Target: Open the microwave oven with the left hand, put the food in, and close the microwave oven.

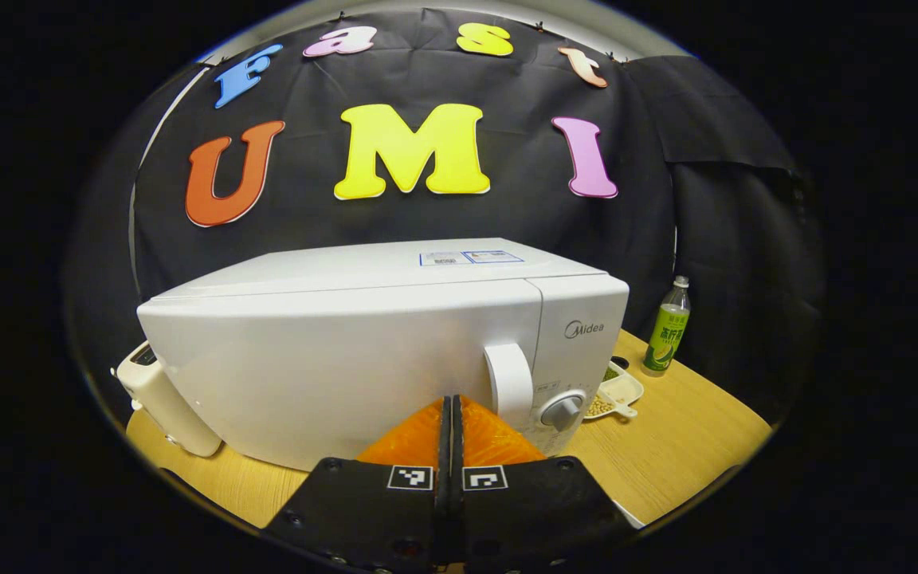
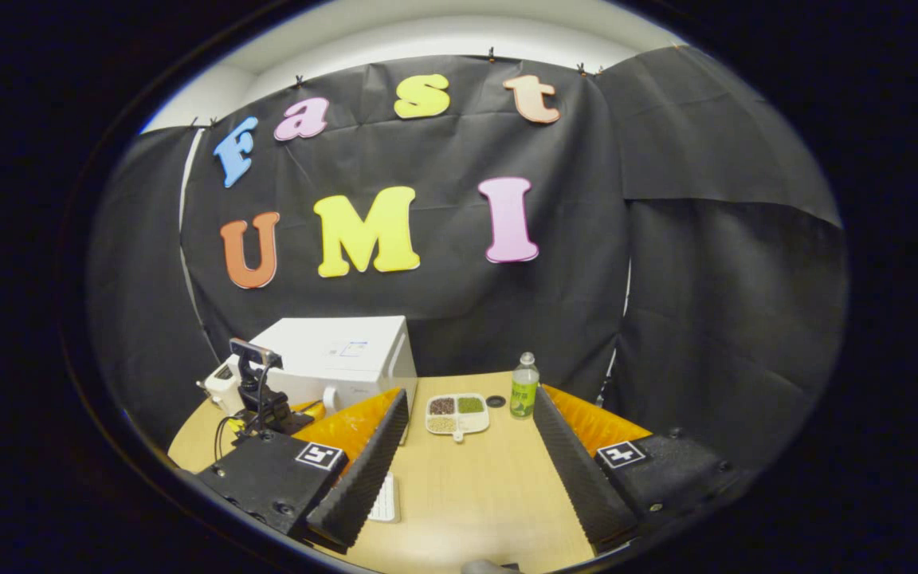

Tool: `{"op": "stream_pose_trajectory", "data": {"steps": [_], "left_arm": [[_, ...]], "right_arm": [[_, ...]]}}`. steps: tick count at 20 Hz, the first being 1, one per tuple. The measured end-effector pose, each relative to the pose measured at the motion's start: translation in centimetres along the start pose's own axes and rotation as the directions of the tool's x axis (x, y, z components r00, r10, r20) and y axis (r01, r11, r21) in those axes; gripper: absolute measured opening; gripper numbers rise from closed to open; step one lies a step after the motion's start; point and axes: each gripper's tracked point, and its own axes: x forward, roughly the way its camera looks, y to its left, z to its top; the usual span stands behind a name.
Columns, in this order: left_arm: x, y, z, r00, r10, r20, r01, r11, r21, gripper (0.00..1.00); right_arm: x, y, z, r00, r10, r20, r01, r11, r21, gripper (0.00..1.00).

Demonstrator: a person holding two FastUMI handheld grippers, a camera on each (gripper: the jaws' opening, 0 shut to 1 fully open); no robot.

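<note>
Left gripper view puts you right at the microwave (image 1: pixel 363 351), door closed, with your left gripper (image 1: pixel 451 402) clenched on nothing, its tips just short of the door handle (image 1: pixel 509 381). Part the fingers first, then straddle the handle and pull along the door's swing; hinges look to be on the far left side. The dial (image 1: pixel 561 410) sits just beside the handle, so keep off it. In the right gripper view your right gripper (image 2: pixel 467 418) hangs spread wide and empty, above bare table (image 2: pixel 475 494), with the food tray (image 2: pixel 457 413) ahead and a bottle (image 2: pixel 523 387) just beside it.
</note>
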Motion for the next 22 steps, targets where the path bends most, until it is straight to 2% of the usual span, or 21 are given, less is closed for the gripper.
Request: {"op": "stream_pose_trajectory", "data": {"steps": [4, 5, 7, 8, 13, 19, 20, 21, 22], "left_arm": [[-2.5, 0.0, 1.1, 1.0, 0.013, 0.019, -0.013, 1.0, 0.011, 0.0], [-2.9, -0.3, 0.9, 1.0, -0.004, 0.01, 0.003, 1.0, 0.002, 0.03], [-4.2, -0.5, 1.3, 1.0, -0.001, 0.027, 0.001, 1.0, 0.006, 0.98], [-4.6, -0.5, 1.4, 1.0, -0.003, 0.029, 0.003, 1.0, 0.015, 0.95], [-8.2, -0.3, 3.1, 0.999, 0.007, 0.051, -0.008, 1.0, 0.019, 0.96], [-15.4, 1.7, 6.9, 0.994, 0.046, 0.097, -0.047, 0.999, 0.01, 0.96], [-16.8, 2.2, 7.5, 0.993, 0.054, 0.105, -0.055, 0.999, 0.004, 0.96], [-18.2, 2.6, 8.1, 0.992, 0.06, 0.113, -0.06, 0.998, -0.001, 0.96], [-19.7, 3.3, 8.7, 0.99, 0.072, 0.12, -0.072, 0.997, -0.007, 0.96]], "right_arm": [[-0.1, 1.0, 0.1, 1.0, 0.021, 0.015, -0.02, 1.0, -0.009, 0.92], [-0.2, 1.1, 0.1, 1.0, 0.023, 0.018, -0.023, 1.0, -0.01, 1.0], [-0.4, 1.5, 0.0, 0.999, 0.029, 0.022, -0.029, 1.0, -0.009, 1.0], [-0.6, 1.6, 0.0, 0.999, 0.031, 0.026, -0.031, 0.999, -0.008, 0.92], [-1.6, 2.3, -0.1, 0.998, 0.049, 0.043, -0.049, 0.999, 0.003, 0.92], [-2.9, 3.6, 0.1, 0.994, 0.082, 0.078, -0.082, 0.997, 0.006, 0.92], [-3.0, 3.8, 0.0, 0.993, 0.086, 0.082, -0.087, 0.996, 0.003, 1.0], [-3.1, 4.0, 0.0, 0.992, 0.09, 0.088, -0.091, 0.996, 0.0, 0.92], [-3.3, 4.3, 0.0, 0.991, 0.093, 0.094, -0.093, 0.996, -0.005, 0.92]]}}
